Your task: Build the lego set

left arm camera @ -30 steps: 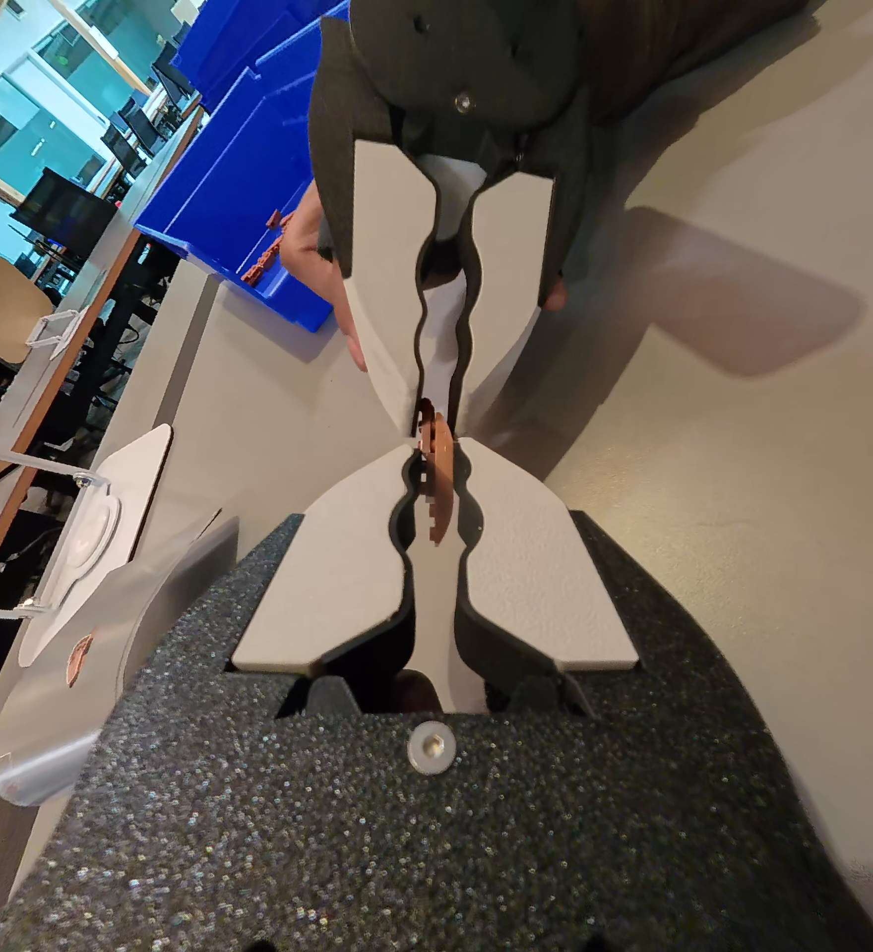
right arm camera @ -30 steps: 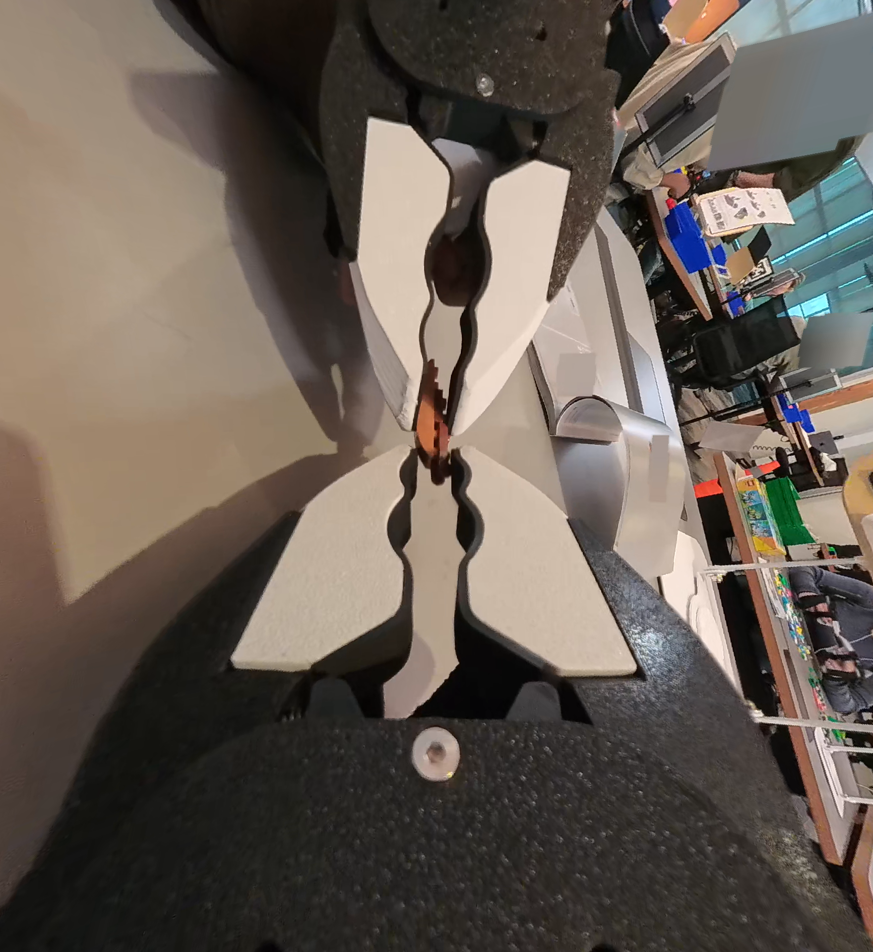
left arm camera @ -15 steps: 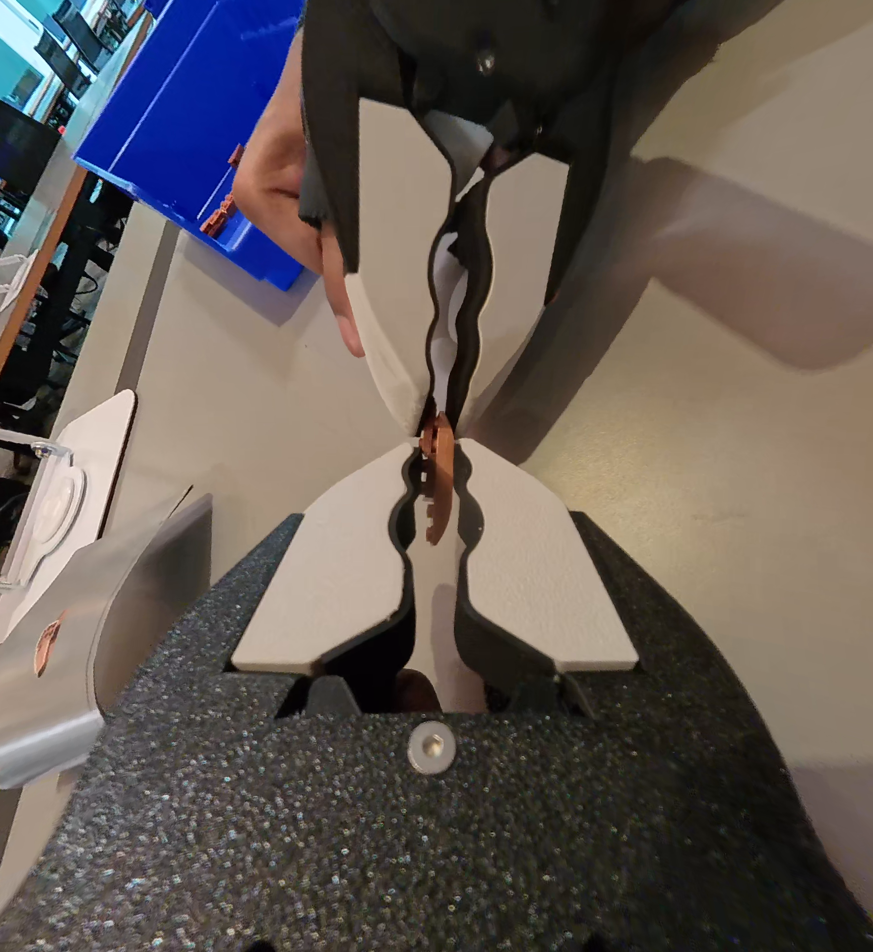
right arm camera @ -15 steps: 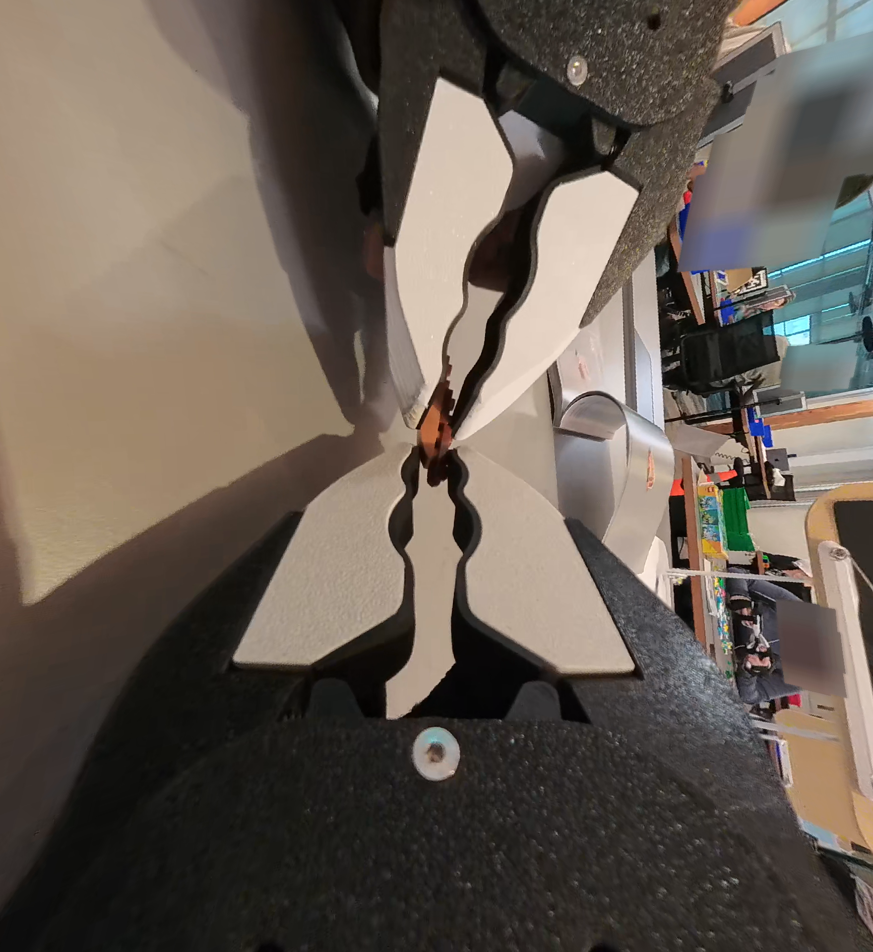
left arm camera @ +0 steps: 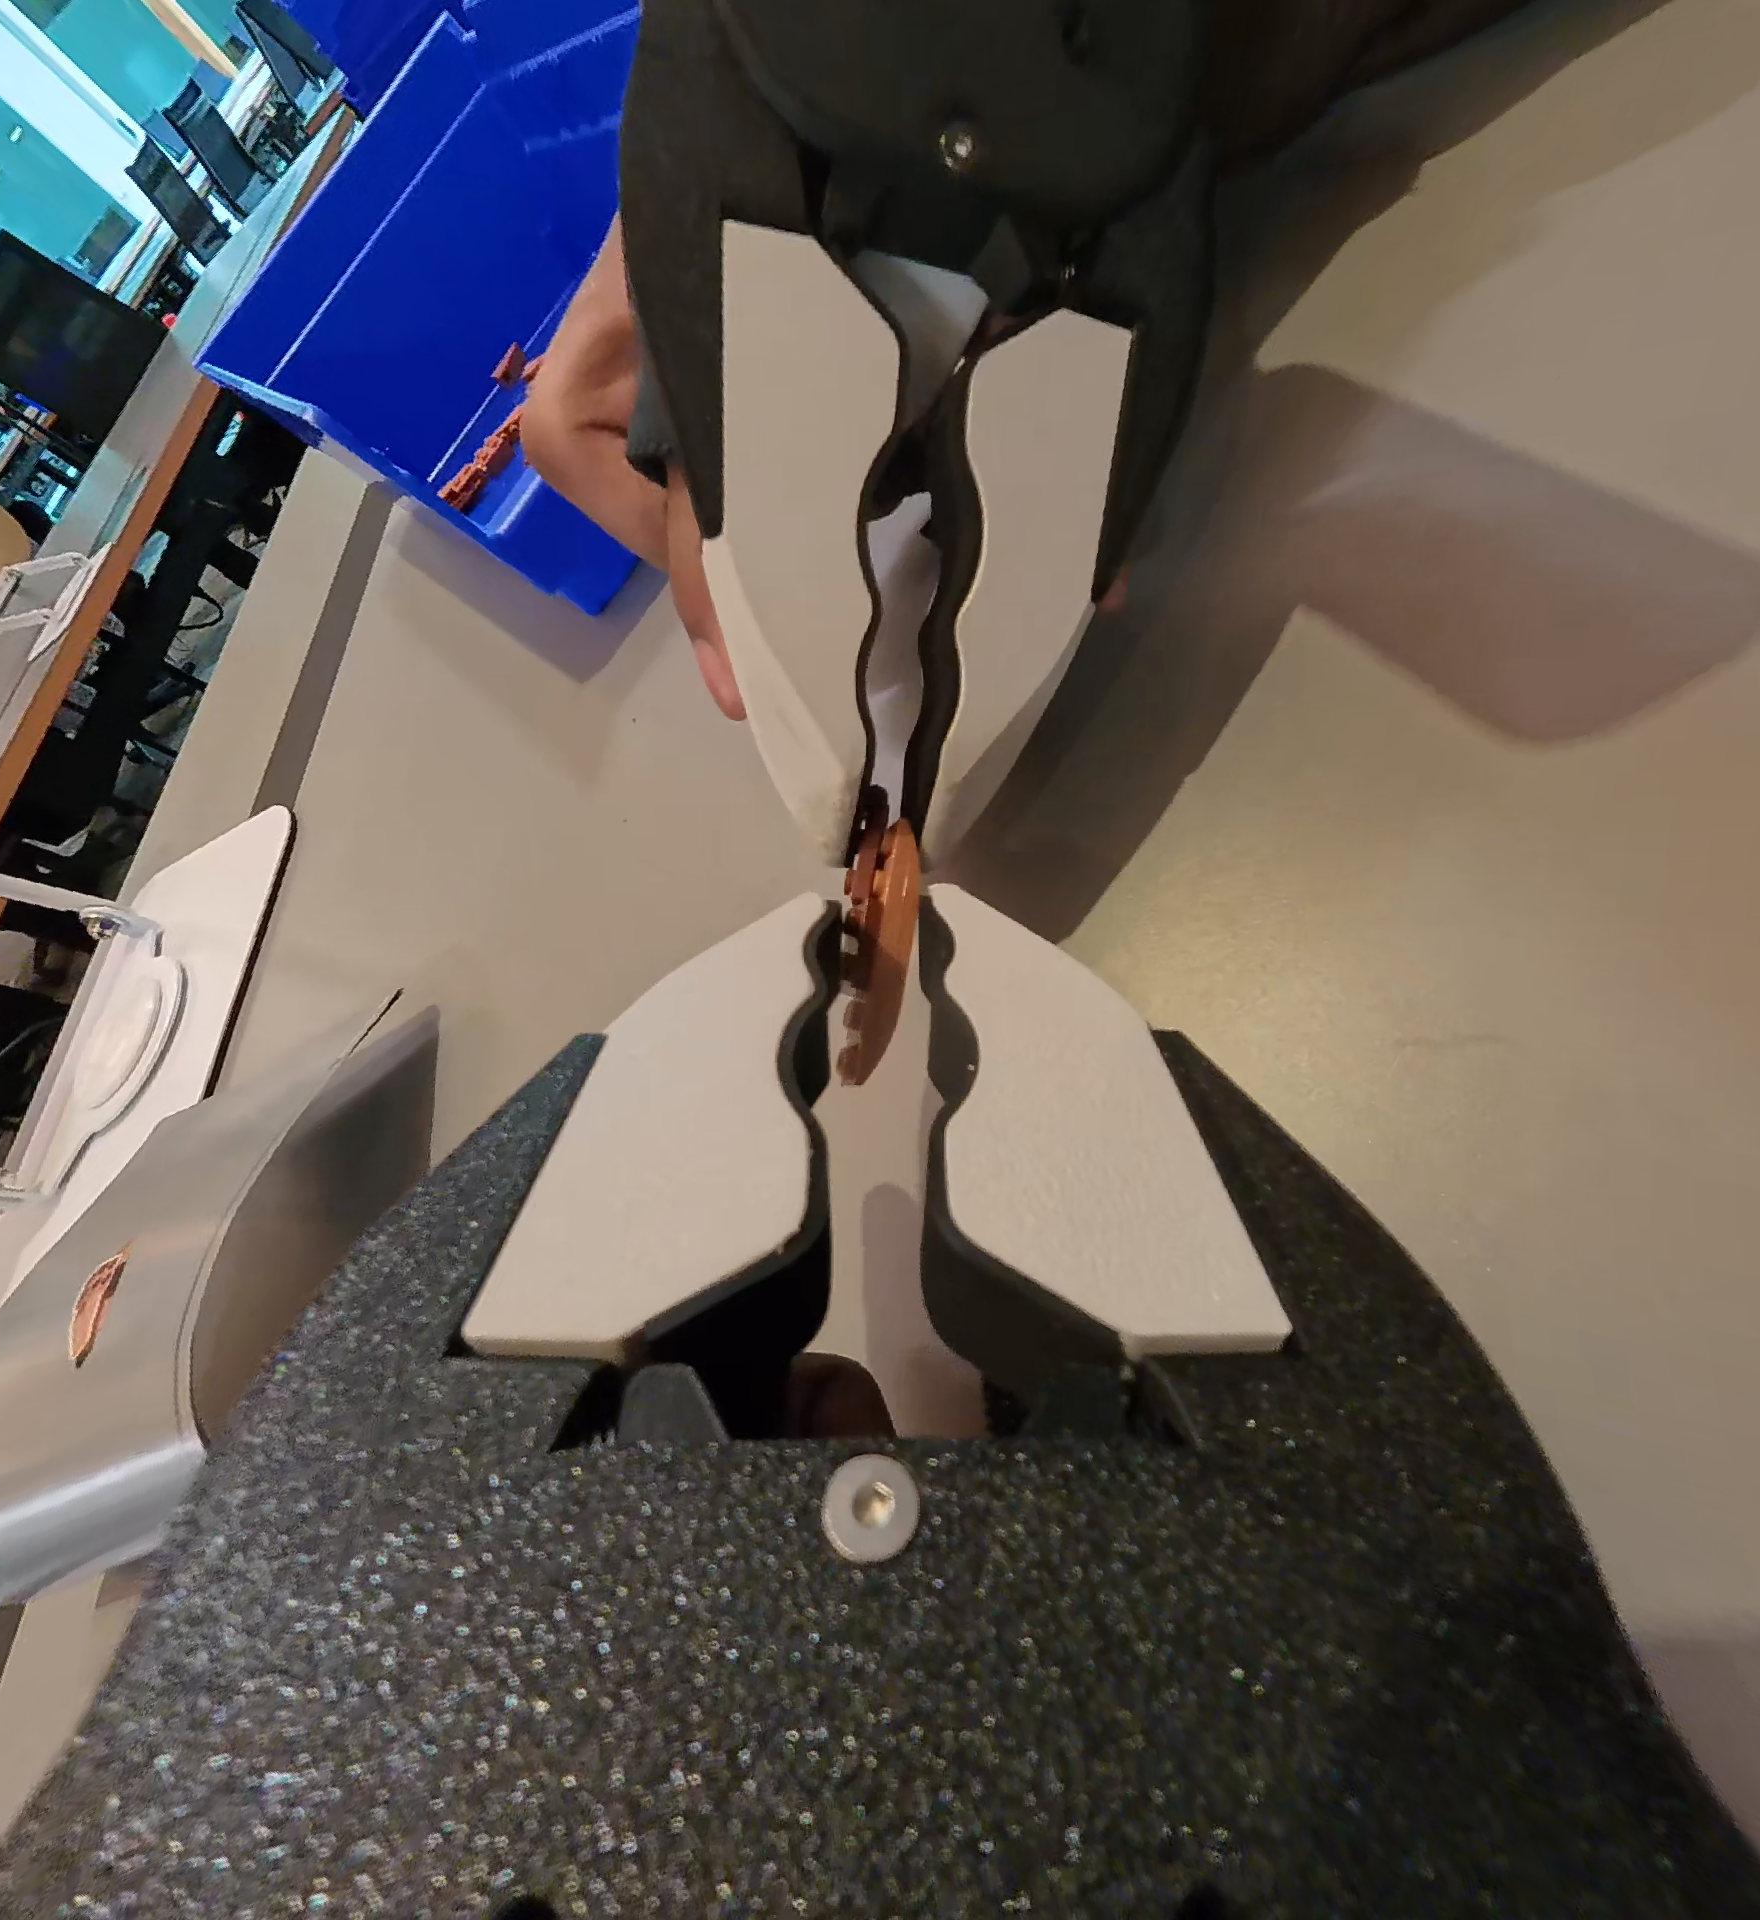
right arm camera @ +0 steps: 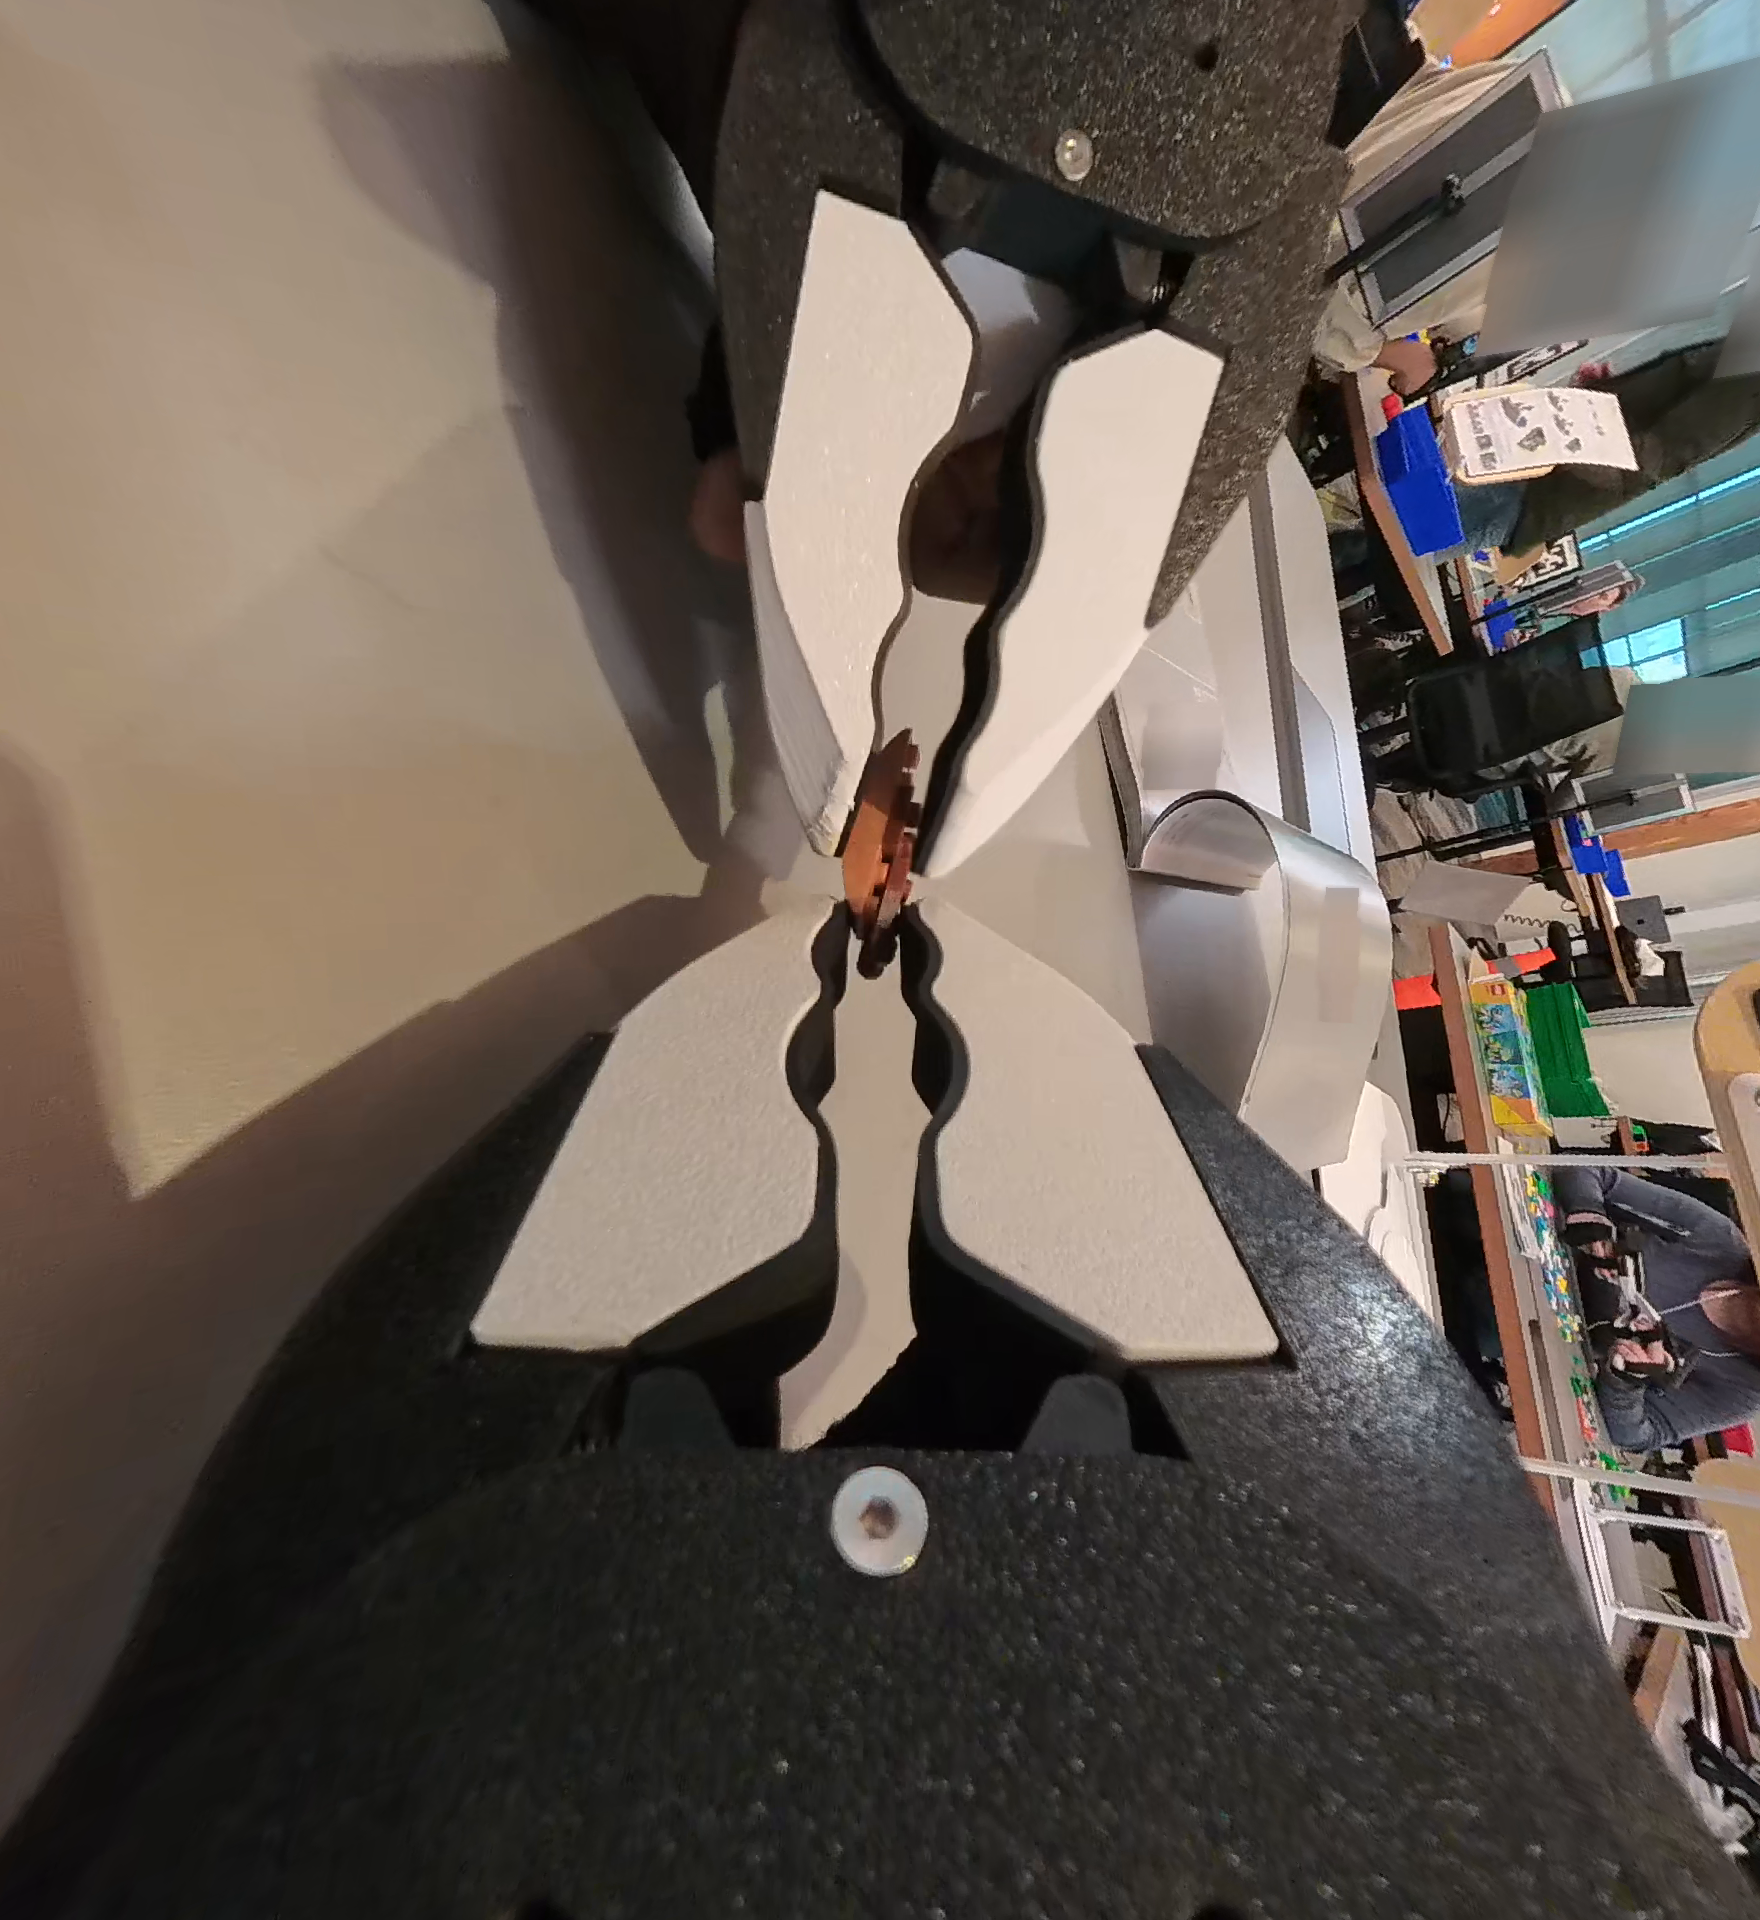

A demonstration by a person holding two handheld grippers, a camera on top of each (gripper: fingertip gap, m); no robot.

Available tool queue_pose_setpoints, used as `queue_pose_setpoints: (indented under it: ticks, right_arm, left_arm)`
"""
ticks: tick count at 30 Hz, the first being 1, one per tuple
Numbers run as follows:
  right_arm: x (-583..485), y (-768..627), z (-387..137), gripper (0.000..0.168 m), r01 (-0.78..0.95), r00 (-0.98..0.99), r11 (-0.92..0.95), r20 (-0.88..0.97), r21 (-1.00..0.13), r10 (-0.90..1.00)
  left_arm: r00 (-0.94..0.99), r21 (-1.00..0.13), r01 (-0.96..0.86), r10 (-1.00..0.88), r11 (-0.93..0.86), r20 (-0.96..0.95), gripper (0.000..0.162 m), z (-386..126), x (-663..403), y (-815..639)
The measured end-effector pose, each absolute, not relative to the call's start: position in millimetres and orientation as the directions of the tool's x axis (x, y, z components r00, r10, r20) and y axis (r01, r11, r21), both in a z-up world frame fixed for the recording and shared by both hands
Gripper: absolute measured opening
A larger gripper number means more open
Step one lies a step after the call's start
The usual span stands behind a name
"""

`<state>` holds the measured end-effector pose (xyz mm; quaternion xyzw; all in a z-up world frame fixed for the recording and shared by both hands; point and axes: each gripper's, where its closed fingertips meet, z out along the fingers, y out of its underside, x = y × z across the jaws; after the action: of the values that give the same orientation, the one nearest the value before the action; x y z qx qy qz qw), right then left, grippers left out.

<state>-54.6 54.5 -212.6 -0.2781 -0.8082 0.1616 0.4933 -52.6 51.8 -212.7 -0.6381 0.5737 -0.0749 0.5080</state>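
The two grippers meet tip to tip above the beige table. My left gripper is shut on a thin brown lego plate, held edge-on with its studs to the left. My right gripper faces it from the top of the left wrist view, shut on a small dark brown piece that presses against the plate's end. In the right wrist view my right gripper pinches the dark piece and the left gripper holds the brown plate.
A blue bin with brown bricks stands at the far left beside a hand. A curved grey stand and a white board lie to the left. People sit at cluttered desks beyond. Left and right tips are no more than a few centimetres apart.
Both grippers stay shut and tip to tip on the brown pieces. The pair has tilted and shifted slightly over the table, and the far gripper now sits a little farther back.
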Motion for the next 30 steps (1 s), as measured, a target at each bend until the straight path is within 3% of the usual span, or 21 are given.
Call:
queue_pose_setpoints:
  ticks: [24,30]
  right_arm:
    - [-55,48,-224,0.009,0.257,-0.394,0.866,0.771,-0.430,0.500]
    - [-54,48,-224,0.010,0.259,-0.397,0.850,0.751,-0.459,0.527]
  left_arm:
    - [0.352,-0.733,-0.680,-0.867,0.022,-0.353,0.013,-229,-54,51]
    - [0.337,-0.732,-0.680,-0.867,0.046,-0.368,0.013,-229,-53,50]
